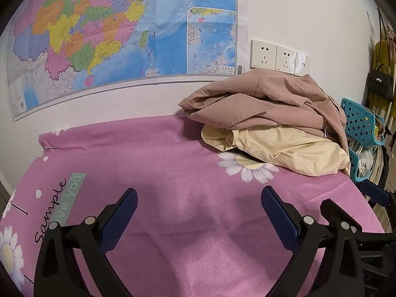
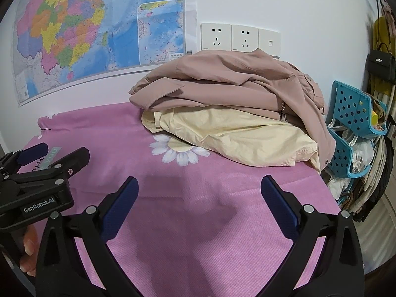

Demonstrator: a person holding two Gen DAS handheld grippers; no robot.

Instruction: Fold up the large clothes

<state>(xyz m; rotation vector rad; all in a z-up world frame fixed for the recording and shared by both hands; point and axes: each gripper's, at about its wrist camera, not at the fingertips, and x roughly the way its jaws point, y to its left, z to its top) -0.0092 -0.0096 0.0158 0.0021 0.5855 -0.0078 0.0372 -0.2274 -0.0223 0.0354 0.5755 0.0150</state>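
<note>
Currently both tongs gape wide and empty: left gripper (image 1: 199, 199), right gripper (image 2: 199, 188). Dusty-pink jacket (image 2: 222, 84) lies atop cream garment (image 2: 247, 138) at the pink floral sheet's (image 2: 198, 222) far right corner.

The near and left stretch of the pink sheet (image 2: 198, 222) lies bare, open to a gripper. Far right, a pink coat (image 2: 222, 84) heaped on a yellow garment (image 2: 235, 133) blocks the way, against the wall. Blue baskets (image 2: 351, 109) crowd the right edge.
</note>
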